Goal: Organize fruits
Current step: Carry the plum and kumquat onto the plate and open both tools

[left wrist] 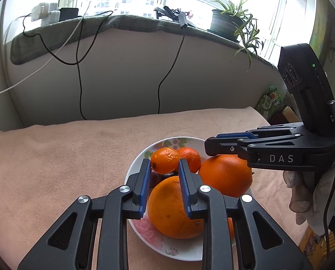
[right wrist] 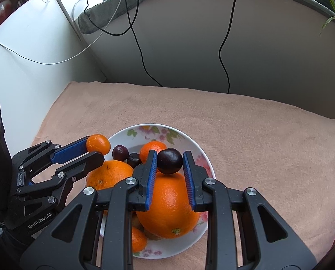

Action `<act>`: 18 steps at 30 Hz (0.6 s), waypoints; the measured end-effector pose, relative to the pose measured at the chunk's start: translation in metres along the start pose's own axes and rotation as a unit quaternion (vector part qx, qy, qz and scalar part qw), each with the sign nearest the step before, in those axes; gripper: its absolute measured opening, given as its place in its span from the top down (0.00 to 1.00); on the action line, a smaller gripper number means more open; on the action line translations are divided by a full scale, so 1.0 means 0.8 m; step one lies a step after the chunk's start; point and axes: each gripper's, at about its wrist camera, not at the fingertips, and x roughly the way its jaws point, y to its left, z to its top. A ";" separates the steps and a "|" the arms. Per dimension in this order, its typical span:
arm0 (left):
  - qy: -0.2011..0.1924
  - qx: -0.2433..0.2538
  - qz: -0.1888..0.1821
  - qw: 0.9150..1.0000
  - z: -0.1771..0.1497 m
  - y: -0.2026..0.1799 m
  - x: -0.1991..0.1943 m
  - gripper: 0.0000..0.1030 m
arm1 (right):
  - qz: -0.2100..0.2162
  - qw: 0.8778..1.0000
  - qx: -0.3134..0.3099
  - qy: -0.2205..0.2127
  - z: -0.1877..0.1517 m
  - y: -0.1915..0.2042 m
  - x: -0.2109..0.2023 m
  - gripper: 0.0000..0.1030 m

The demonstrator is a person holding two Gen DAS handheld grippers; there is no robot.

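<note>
The left gripper is clamping a small mandarin between its blue pads, holding it just above the left rim of the floral bowl; in its own wrist view the mandarin is sitting between the fingertips of the left gripper, with a second mandarin lying behind it in the bowl. The right gripper is pinching a dark plum above a large orange; from the left camera that gripper is appearing side-on, its jaws drawn together, and the plum is not showing there. A gloved hand is gripping its handle, partly cut off by the frame edge. Another large orange is lying half hidden under the left gripper's fingers. Two more dark plums are resting deep in the bowl, and brownish fruit at the bowl's near edge is too covered by the right gripper's frame to identify. The bowl is standing on a peach towel, whose near edge is hidden by the grippers.
</note>
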 end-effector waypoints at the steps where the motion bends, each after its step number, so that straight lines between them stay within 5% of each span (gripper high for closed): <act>1: 0.000 0.000 0.000 1.000 0.000 0.000 0.000 0.77 | 0.000 1.000 0.000 0.000 -0.001 0.000 0.000 0.76; 18: -0.006 0.008 -0.001 1.000 -0.002 -0.002 -0.007 0.70 | 0.011 1.000 0.009 -0.011 -0.004 -0.001 -0.011 0.72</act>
